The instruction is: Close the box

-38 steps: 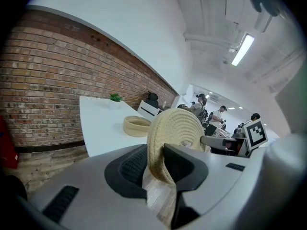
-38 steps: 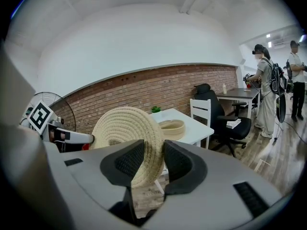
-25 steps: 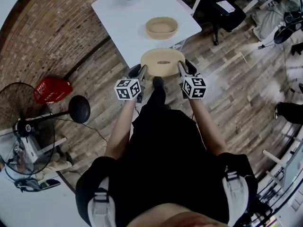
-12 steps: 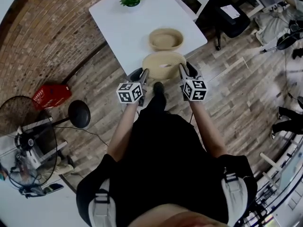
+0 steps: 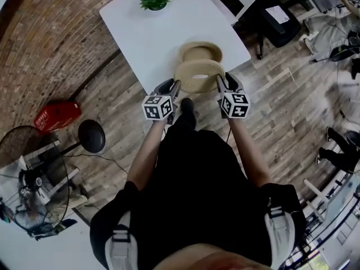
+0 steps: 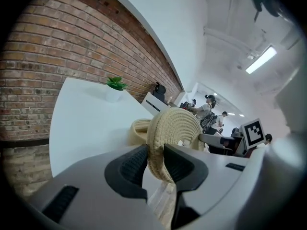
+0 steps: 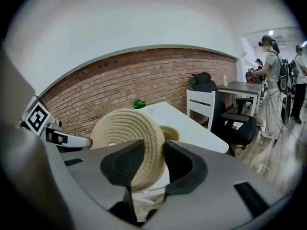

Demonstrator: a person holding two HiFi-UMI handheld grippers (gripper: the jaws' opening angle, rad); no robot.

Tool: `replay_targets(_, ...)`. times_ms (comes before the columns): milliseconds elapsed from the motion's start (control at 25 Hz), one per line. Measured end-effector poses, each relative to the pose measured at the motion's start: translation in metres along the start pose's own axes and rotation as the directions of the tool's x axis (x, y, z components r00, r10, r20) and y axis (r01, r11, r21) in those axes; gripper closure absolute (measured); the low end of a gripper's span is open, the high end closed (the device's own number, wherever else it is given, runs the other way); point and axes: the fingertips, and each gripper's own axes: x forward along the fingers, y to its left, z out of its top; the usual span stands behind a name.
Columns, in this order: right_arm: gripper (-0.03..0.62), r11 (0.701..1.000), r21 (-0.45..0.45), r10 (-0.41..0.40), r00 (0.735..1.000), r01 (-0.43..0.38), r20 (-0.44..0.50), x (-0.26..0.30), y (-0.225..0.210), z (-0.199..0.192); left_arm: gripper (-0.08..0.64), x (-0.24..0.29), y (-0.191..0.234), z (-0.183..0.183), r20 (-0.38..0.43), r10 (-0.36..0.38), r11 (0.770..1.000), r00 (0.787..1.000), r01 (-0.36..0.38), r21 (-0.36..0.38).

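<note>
Left gripper (image 5: 175,86) and right gripper (image 5: 221,82) jaws each pinch the lid's (image 5: 194,70) rim; the box (image 5: 200,49) sits just beyond them on the bench (image 5: 152,32).

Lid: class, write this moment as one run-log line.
lid: held at opposite edges | left gripper: jaws on lid | right gripper: jaws on lid | box: open, on table

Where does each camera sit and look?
Head view: on the head, facing down at table, box, lid; arms, left hand-held gripper, right hand-held gripper show.
Left gripper view: on the left one, facing the plant; its jaws clamp the lid.
Right gripper view: on the right one, facing a chair; its jaws clamp the lid.
All share: lid, plant.
</note>
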Motion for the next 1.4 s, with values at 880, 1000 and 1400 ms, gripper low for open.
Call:
replay_targets(880,0.46,1.0,0.022,0.022,0.998,-0.021,-0.053,0.075,-0.028,0.026,0.443,0.055,0.033,0.045,-0.062,0.019,1.0,0.998,-0.018,0.02)
replay_targets(1000,0.46,0.999,0.026,0.036,0.997,-0.035,-0.063,0.08,-0.031,0.027,0.443,0.058,0.033,0.048,-0.062,0.027,1.0,0.998,-0.026,0.017)
replay_targets(1400,0.46,0.997,0.02,0.07,0.992,-0.069,-0.108,0.102,-0.043,0.027,0.443,0.08,0.044,0.053,-0.082,0.046,0.999,0.996,-0.048,-0.014)
